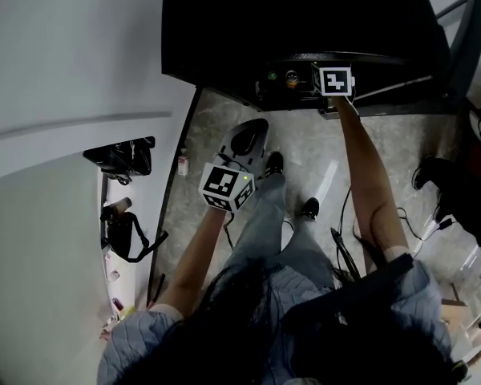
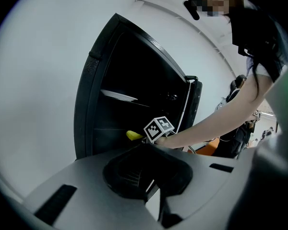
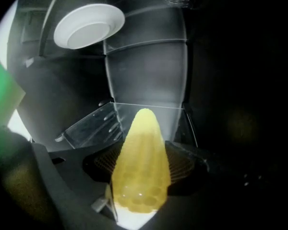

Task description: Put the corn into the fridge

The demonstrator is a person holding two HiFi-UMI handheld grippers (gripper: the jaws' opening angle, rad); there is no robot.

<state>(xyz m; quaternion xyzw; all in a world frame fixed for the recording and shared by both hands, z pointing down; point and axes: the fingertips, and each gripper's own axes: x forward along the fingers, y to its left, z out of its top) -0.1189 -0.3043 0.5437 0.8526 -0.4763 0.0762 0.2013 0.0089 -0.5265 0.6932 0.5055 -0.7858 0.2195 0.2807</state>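
Observation:
The yellow corn cob (image 3: 140, 176) points tip-first into the dark fridge, with my right gripper (image 3: 143, 153) shut on its thick end. In the head view that gripper's marker cube (image 1: 334, 81) sits at the mouth of the black fridge (image 1: 305, 22). From the left gripper view, the corn (image 2: 133, 136) shows just inside the open fridge (image 2: 129, 104), level with a lower shelf. My left gripper (image 1: 248, 138) hangs low over the floor in front of the fridge, its jaws together with nothing between them.
A white plate (image 3: 89, 25) rests on an upper fridge shelf, and a glass shelf (image 3: 110, 121) lies just beyond the corn's tip. The fridge door (image 1: 463, 38) stands open at the right. Black bags (image 1: 122, 159) sit on a ledge at the left; cables (image 1: 345, 251) trail over the floor.

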